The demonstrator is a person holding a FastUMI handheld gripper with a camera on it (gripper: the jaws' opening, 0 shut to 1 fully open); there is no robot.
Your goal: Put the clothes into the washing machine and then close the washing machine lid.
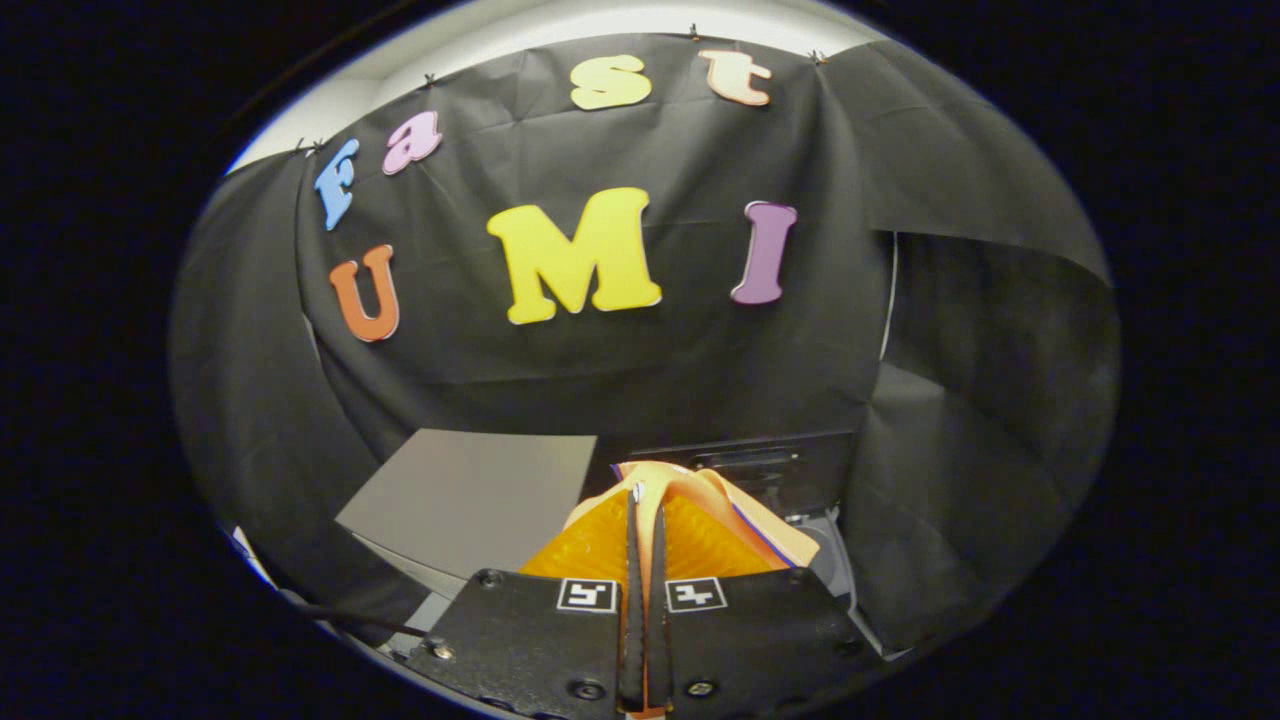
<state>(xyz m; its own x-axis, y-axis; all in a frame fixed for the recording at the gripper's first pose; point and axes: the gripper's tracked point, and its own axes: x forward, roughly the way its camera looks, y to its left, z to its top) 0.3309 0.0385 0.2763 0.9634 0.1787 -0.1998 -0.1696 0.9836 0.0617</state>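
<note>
The gripper (645,500) fingers pinch a fold of orange cloth (700,530) — nearly closed on it — held up in front of the washing machine (790,480), whose grey lid (470,490) stands open.

The tool (646,495) has its two fingers drawn nearly together, pinching a fold of orange cloth (700,535) that bulges out on both sides of them and rises just past their tips. Beyond the cloth stands a dark panel of the washing machine (770,465). To the left of the fingers lies a flat grey lid (470,495), tilted, with the black booth wall behind.
</note>
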